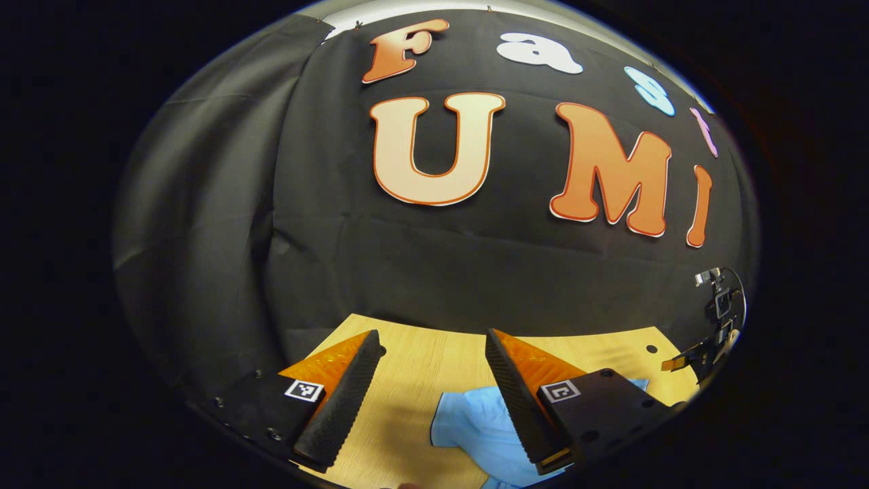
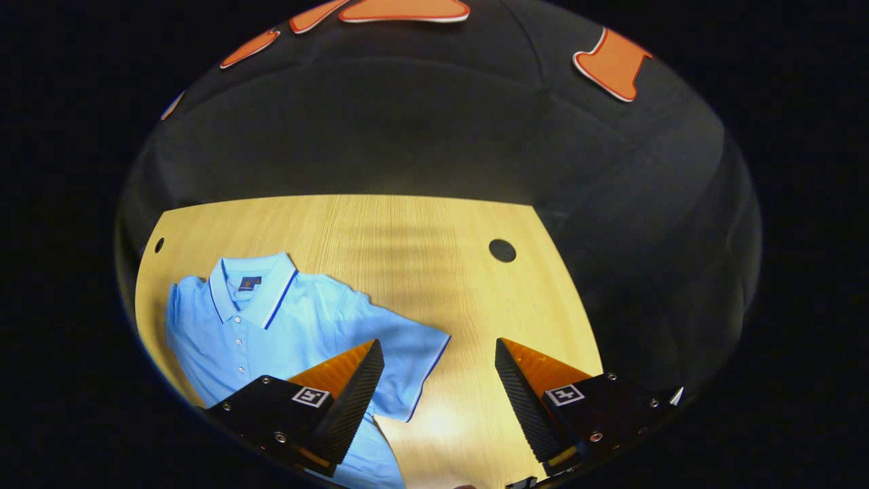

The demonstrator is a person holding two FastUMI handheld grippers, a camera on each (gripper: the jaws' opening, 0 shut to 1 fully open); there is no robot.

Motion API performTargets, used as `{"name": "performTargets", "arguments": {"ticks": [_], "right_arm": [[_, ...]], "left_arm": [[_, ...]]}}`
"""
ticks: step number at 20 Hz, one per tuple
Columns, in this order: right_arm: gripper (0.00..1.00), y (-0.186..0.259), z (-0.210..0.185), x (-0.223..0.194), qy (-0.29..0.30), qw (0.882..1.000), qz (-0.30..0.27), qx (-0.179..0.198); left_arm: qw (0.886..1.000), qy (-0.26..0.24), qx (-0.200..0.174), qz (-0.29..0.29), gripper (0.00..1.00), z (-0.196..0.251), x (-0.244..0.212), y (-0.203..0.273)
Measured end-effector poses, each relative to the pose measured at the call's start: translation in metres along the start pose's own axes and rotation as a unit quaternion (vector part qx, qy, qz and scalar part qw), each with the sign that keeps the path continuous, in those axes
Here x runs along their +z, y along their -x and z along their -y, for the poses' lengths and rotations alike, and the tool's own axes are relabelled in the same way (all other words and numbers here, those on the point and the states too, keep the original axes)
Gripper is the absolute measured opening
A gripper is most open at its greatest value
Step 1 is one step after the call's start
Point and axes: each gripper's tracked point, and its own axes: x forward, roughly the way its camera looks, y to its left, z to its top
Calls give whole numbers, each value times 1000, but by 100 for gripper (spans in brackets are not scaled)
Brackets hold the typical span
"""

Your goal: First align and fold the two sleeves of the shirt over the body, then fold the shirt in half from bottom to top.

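A light blue polo shirt [image 2: 285,326] with dark blue trim lies flat, front up, on the wooden table [image 2: 407,238], collar toward the far wall. One short sleeve [image 2: 407,353] spreads out toward my right gripper [image 2: 440,367], which hovers open above the sleeve's edge with nothing between its fingers. In the left gripper view, the other sleeve [image 1: 475,424] shows as a patch of blue cloth beside the table's left part. My left gripper [image 1: 431,360] is open above it, holding nothing. The other gripper [image 1: 713,326] shows at the far right edge of that view.
Black cloth walls [image 1: 475,258] close off the table's far side and both flanks. Round holes [image 2: 502,250] sit in the tabletop near its far corners. Bare wood [image 2: 421,272] stretches beyond the shirt.
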Motion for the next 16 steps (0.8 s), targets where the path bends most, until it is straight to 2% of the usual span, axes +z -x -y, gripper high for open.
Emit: {"name": "performTargets", "arguments": {"ticks": [1,3,7,16], "right_arm": [[100,-12,-2,-5,4,1000,-13,-3],[99,-27,-3,-13,9,999,-34,-7],[100,-49,-10,-36,-7,996,-94,9],[100,-76,-21,-77,-60,979,-191,38]], "left_arm": [[1000,-1,3,-4,97,-4,-3,-3],[1000,-3,8,-14,100,-10,-9,-11],[999,3,14,-29,100,-15,-22,-20],[998,5,20,-55,100,-15,-39,-32]]}}
